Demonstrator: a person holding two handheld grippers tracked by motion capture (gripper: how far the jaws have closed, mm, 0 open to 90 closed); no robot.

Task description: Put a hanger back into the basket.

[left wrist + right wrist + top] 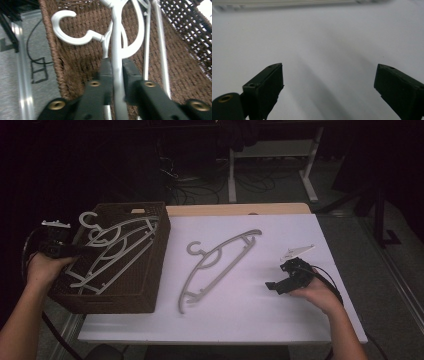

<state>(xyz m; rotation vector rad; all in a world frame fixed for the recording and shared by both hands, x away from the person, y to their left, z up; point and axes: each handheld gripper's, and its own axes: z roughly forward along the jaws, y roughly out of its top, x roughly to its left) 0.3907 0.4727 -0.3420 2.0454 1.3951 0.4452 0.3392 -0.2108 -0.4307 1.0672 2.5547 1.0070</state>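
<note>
A brown woven basket point(150, 285) stands at the table's left end with grey plastic hangers point(115, 252) lying in it. My left gripper point(84, 251) reaches in over the basket's left rim. In the left gripper view its jaws point(117, 67) sit tight on either side of one grey hanger's bar point(116, 37), just below the hook point(67, 35). Another grey hanger point(215, 260) lies flat on the white table point(260, 315). My right gripper point(272, 286) rests low at the right of that hanger, open point(329, 75), with bare white surface between its jaws.
The basket's woven floor point(82, 65) and right wall point(190, 30) surround the held hanger. A metal rail point(23, 82) and grey floor lie past the basket's left side. A desk frame point(272, 155) and cables stand in the dark beyond the table.
</note>
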